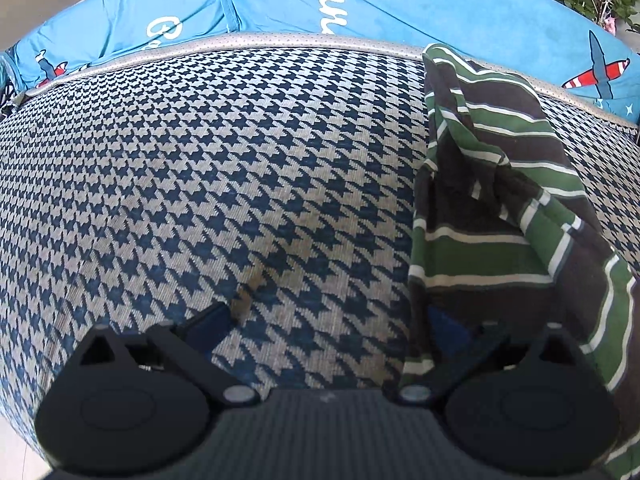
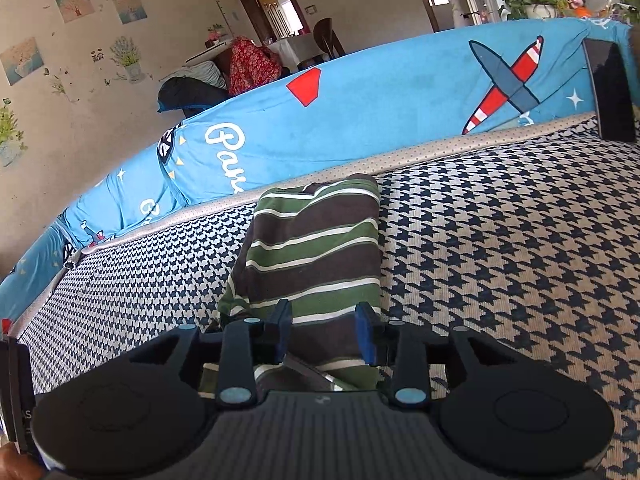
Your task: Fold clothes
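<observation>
Striped in green, brown and white, one folded shirt lies on the houndstooth sofa seat, near the blue backrest cover. Your right tool has its jaws parted around the shirt's near edge, pads not pressing. Your left tool is spread wide; the shirt drapes over its right finger.

Right gripper low over houndstooth sofa seat, blue-padded fingers apart, not pressing anything. Folded green-brown-white striped garment lies between and beyond them, reaching the seat's back edge. Blue airplane-print cover drapes the backrest. Dark flat object leans at far right.
</observation>
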Demonstrator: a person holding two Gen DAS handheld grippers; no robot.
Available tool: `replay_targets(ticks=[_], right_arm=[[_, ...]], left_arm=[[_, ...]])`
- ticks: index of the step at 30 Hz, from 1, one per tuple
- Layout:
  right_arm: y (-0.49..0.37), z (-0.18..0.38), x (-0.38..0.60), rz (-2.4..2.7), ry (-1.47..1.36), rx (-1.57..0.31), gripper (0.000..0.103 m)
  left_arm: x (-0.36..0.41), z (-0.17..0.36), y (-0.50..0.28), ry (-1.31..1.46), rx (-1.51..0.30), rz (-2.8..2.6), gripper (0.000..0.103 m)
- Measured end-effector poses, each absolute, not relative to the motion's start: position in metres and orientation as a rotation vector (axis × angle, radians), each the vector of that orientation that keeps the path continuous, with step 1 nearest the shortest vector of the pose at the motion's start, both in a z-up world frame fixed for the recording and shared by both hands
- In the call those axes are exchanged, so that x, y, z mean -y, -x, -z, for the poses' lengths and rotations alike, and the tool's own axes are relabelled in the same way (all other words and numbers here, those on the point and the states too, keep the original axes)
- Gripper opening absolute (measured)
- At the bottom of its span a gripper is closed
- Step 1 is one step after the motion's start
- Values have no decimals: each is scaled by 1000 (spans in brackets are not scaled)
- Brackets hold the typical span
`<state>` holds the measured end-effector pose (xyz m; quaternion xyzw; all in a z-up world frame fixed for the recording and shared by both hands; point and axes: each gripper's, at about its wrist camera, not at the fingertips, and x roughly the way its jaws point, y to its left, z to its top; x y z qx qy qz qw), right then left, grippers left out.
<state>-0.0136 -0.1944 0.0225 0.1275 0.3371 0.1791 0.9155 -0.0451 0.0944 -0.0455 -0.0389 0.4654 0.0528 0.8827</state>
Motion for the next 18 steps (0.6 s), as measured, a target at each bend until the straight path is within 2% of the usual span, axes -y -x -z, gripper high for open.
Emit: replay_targets(ticks=[4,18], right_arm=[[32,-24,212,-345,-305,-700,38],[97,-19,267,-215,-318,-704,40]], left_arm=[[-97,45,57,91,-950,-135,103],[-85,36,106,133,-901,-205,103]])
